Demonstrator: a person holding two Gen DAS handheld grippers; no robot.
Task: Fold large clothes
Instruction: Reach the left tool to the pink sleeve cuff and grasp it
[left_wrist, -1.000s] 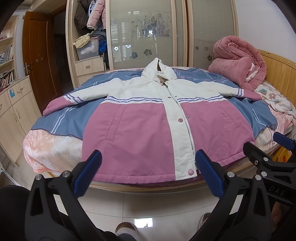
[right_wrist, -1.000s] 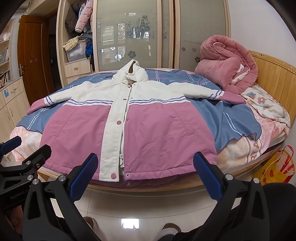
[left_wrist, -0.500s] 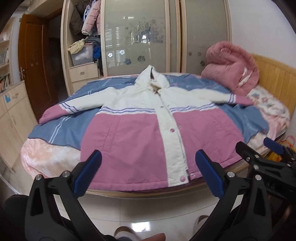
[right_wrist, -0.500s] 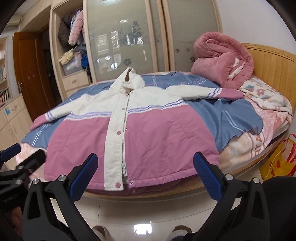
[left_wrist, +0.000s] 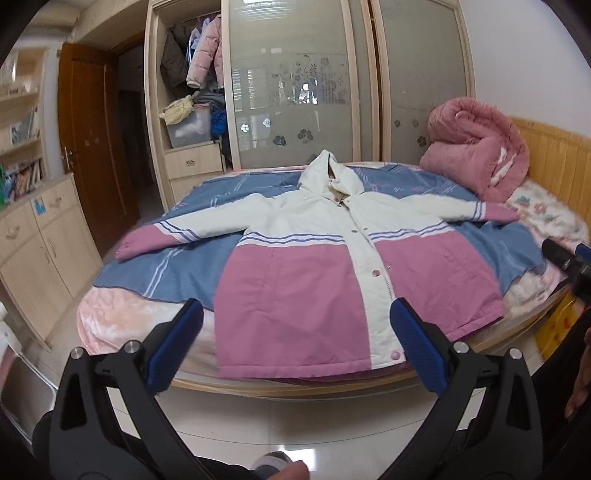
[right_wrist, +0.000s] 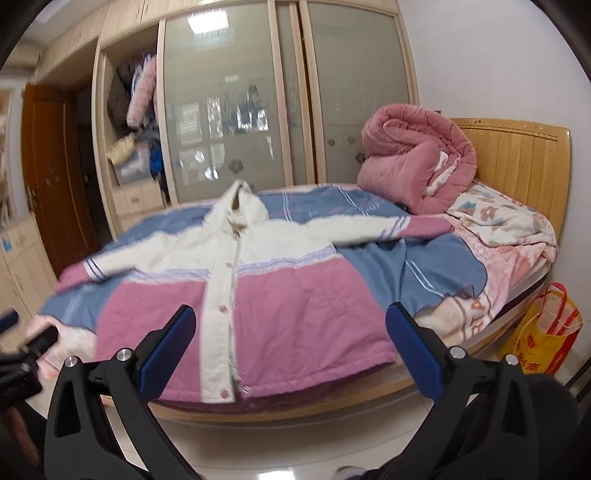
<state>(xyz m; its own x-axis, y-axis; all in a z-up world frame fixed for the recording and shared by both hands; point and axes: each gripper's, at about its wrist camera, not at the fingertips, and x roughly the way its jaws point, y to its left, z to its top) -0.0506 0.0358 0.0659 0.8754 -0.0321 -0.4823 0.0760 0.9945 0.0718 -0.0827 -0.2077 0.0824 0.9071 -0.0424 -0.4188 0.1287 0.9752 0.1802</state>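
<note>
Fingers (left_wrist: 177, 341) of left gripper (left_wrist: 295, 343) spread wide, empty; right gripper (right_wrist: 290, 341) likewise, both short of the bed (left_wrist: 295, 386). Jacket (left_wrist: 314, 280) at 12 o'clock, flat, buttoned, sleeves out at 9 and 3. Risk: hem overhangs the bed edge, so a one-layer pinch could drag it floorward. Quilt (left_wrist: 476, 147) crowds 2 o'clock; freer room at 10.

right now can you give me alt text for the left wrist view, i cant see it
A pink and white hooded padded jacket lies spread flat, front up, sleeves out, on a blue striped bedsheet. The open left gripper hovers before its hem; a rolled pink quilt sits behind.
</note>
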